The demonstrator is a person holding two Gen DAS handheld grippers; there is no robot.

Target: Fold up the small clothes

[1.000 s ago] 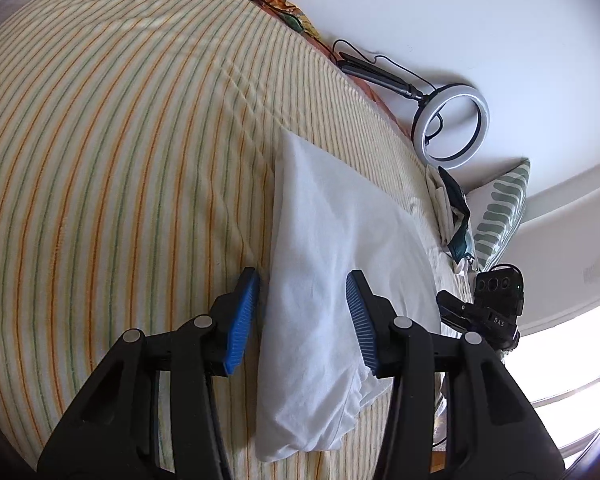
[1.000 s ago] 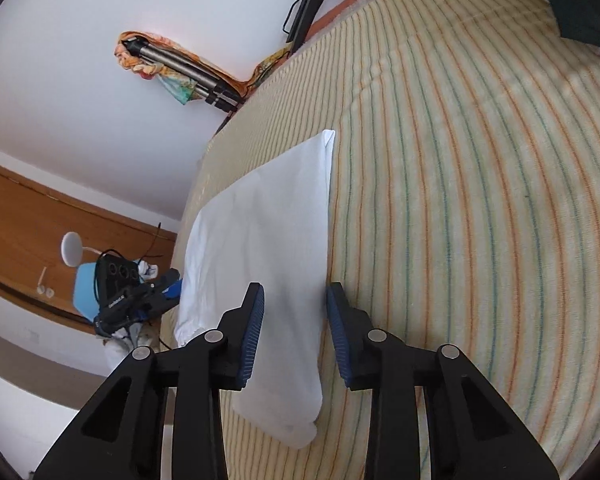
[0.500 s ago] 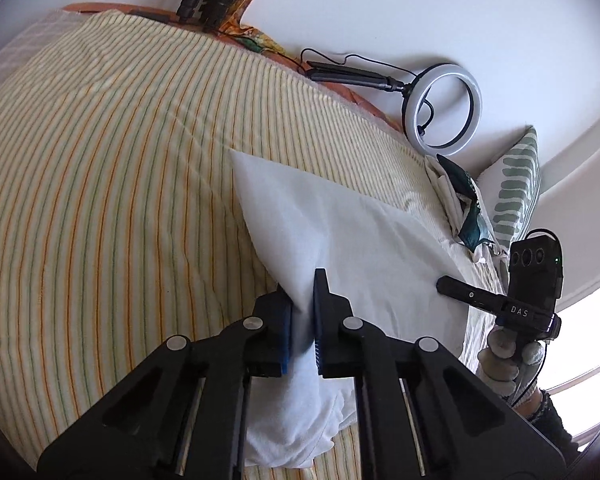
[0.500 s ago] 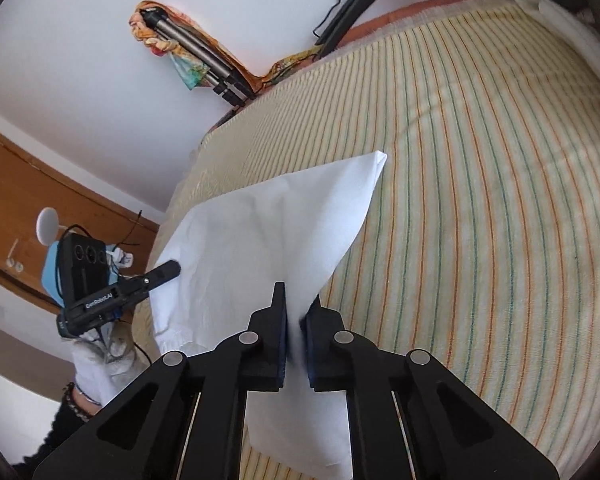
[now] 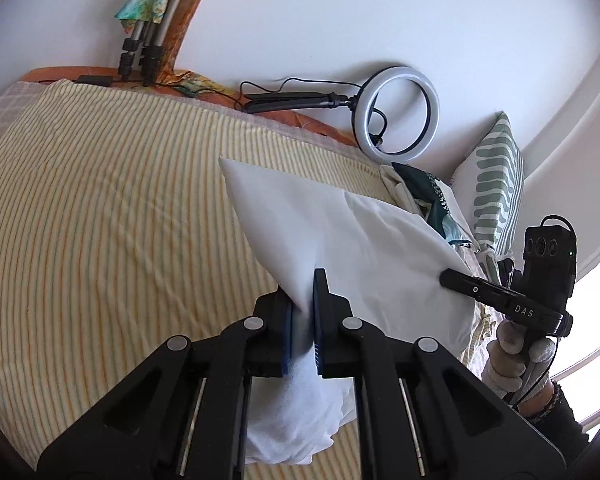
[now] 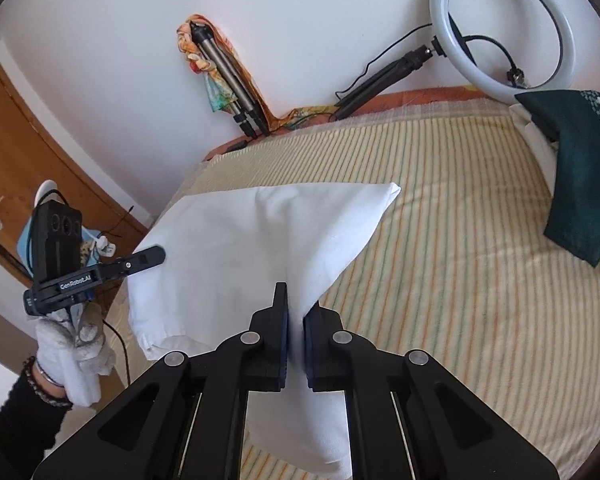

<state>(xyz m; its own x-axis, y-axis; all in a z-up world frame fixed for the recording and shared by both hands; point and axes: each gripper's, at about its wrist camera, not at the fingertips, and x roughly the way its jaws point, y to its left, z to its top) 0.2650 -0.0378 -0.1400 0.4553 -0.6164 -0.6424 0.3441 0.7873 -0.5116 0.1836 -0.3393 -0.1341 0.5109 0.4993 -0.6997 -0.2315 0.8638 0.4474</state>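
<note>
**White cloth pinched at both near corners**

The left gripper (image 5: pixel 303 312) and the right gripper (image 6: pixel 296 320) each clamp a near edge of the white cloth (image 6: pixel 260 240). It hangs lifted above the striped bedspread (image 6: pixel 460 240), which lies bare to the right. Its far corner points toward the wall. Only the right wrist view shows the wooden door (image 6: pixel 28 152).

both grippers, left gripper (image 5: pixel 302 312) and right gripper (image 6: pixel 296 320), clamped, angled downward.

A striped bedspread (image 6: pixel 460 216) covers the bed. A ring light (image 6: pixel 504 28) on a folded stand leans against the white wall (image 6: pixel 300 20), near a tripod (image 6: pixel 228 80) draped with a colourful scarf. A leaf-patterned pillow (image 5: pixel 496 184) stands by dark green cloth (image 6: pixel 576 168). A wooden door (image 6: pixel 24 160) shows at left.
</note>
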